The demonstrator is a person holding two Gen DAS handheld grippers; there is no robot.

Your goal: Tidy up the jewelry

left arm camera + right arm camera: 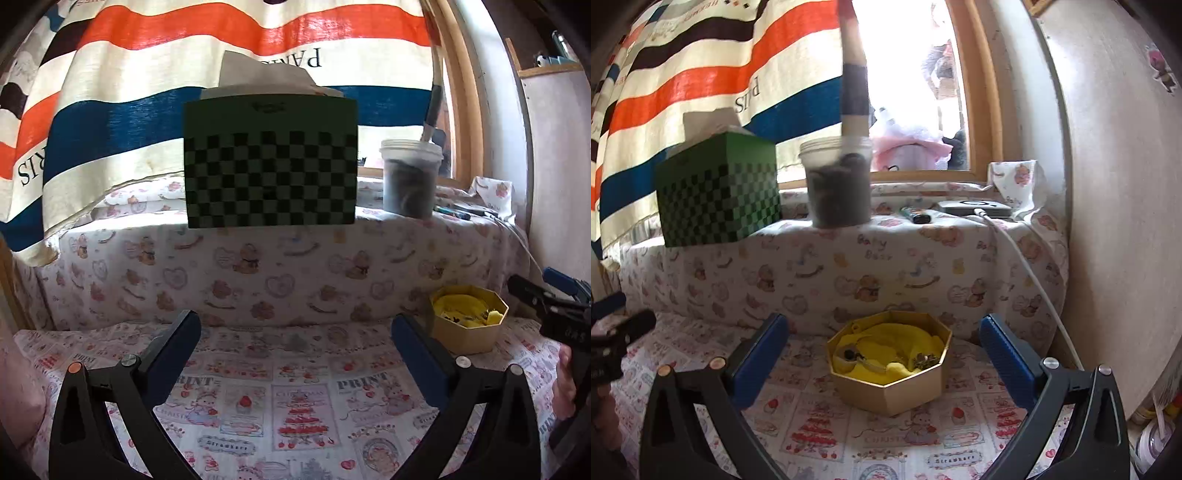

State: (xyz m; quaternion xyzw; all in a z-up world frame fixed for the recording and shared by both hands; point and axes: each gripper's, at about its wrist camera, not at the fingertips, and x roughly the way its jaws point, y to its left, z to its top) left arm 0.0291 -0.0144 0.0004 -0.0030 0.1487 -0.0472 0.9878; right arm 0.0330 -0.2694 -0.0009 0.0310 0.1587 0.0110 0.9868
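Both grippers (295, 332) (882, 332) agape, gold box (890, 373) centred betw right fingers, jewelry (923, 360) prob inside

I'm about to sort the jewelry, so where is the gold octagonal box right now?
The gold octagonal box sits on the printed cloth straight ahead of the open right gripper, between its fingers, below the ledge holding the plastic jar.
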